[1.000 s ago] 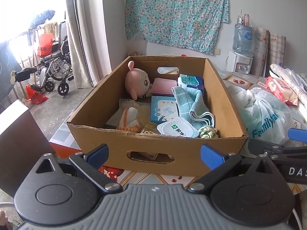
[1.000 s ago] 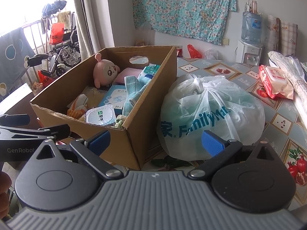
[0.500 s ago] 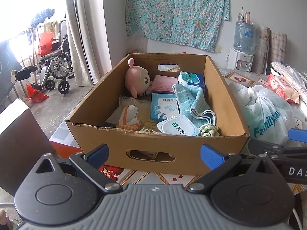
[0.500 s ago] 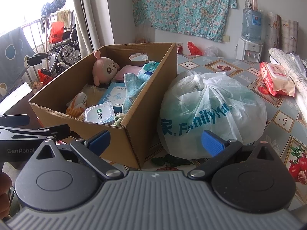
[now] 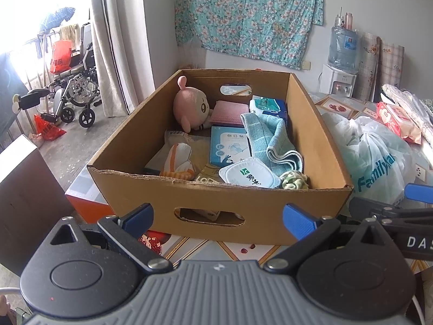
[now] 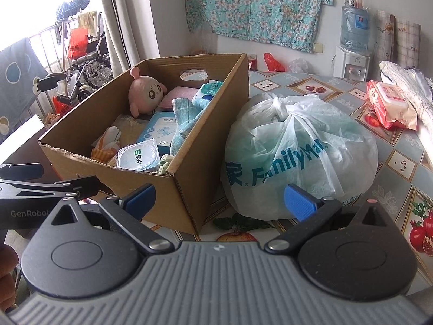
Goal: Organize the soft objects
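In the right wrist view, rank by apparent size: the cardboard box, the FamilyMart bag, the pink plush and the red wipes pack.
1. cardboard box
2. FamilyMart bag, though it sits nearer the camera, so the gap to the box is unsure
3. pink plush and red wipes pack look about alike; not ranked

The left gripper (image 5: 217, 214) has its jaws wide apart and holds nothing. The right gripper (image 6: 219, 198) is the same, jaws wide and bare. Both sit side by side, pointing forward.
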`<state>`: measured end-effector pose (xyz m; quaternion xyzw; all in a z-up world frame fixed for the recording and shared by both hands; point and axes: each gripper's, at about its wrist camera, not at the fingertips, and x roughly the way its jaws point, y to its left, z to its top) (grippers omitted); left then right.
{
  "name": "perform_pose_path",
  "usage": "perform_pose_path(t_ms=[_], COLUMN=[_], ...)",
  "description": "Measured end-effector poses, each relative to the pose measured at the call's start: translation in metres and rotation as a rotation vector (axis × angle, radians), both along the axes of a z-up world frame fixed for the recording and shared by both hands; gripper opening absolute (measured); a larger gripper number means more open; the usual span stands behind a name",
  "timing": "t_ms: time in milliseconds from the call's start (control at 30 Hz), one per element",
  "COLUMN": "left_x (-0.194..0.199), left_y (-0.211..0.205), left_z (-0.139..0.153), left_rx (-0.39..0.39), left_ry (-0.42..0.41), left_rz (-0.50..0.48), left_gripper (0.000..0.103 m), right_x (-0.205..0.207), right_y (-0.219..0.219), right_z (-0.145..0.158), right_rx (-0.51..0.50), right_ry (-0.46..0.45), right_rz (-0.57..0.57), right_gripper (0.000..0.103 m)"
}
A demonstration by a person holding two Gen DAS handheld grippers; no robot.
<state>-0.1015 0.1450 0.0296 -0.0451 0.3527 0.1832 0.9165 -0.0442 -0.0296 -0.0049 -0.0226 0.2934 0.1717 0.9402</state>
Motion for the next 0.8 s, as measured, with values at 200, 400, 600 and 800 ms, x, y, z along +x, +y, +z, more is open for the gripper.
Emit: perform_pose_path(t_ms=[200,400,600,800], left_x=[0.0005,0.0005,0.0007,0.0008], left_y=[0.0005,0.0008,0.0009,0.0010], left_z=[-0.0004,-0.0004,-0.0001,-0.0012], left_rx=[0.000,0.000,-0.001,-0.004], left_ry=[0.001,0.001,0.001,0.004], left_rz=[0.001,0.001,0.001,0.003], left_gripper=[0.102,0.102,0.102,0.102], right_x=[0.0009,0.0018,0.0021,0.0052], right_y=[-0.0002,-0.0001,0.0000,-0.0006], right_z=[-0.0003,-0.0005,-0.0006,-0.0011], right_rx=[0.000,-0.001,-0.001,-0.004], right_ry=[0.001,0.001,0.002,0.005], right_rz=[0.002,0.002,0.002,0.005], right_gripper=[0.102,0.102,0.102,0.102])
